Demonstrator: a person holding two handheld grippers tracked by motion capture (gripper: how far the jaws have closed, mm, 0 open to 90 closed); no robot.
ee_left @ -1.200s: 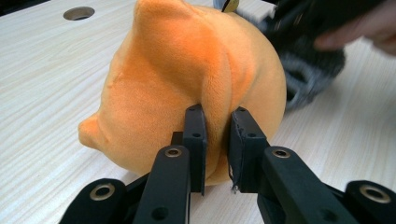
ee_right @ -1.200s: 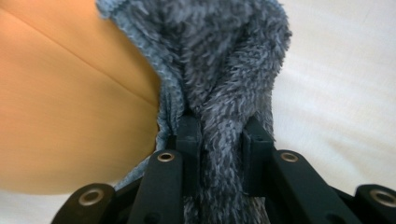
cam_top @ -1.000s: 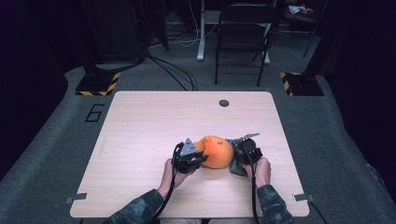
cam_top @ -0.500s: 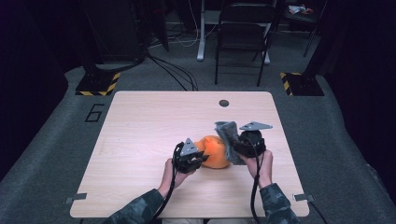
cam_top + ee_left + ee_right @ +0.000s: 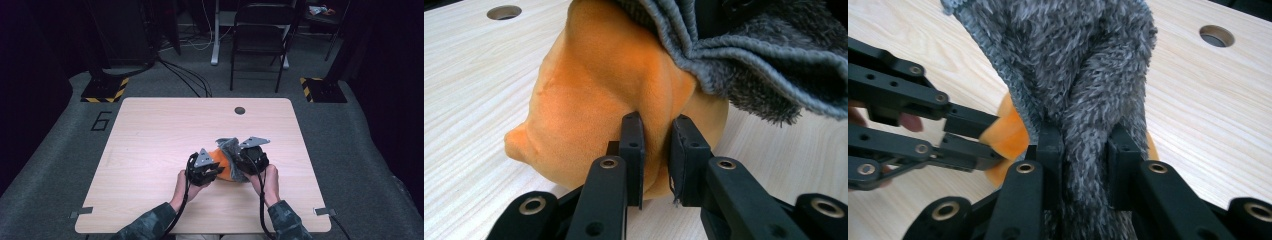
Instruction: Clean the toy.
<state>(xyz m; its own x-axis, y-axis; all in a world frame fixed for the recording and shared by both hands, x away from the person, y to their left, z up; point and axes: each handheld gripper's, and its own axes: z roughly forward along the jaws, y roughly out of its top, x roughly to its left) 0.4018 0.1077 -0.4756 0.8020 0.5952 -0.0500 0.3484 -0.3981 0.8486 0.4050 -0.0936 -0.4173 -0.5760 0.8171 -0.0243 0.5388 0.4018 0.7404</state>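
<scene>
Left gripper (image 5: 656, 165) clamps orange plush toy (image 5: 609, 95), table (image 5: 150, 140) at five o'clock | right gripper (image 5: 1083, 155) pinches grey fleece cover (image 5: 1073, 65) | I judge cover partly peeled; full removal remains.

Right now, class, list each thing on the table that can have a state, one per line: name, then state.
Orange plush toy: resting on the table, pinched at one fold.
Grey fuzzy cloth: lifted, draped over the toy.
Left hand-held gripper: shut on the toy.
Right hand-held gripper: shut on the cloth.
</scene>
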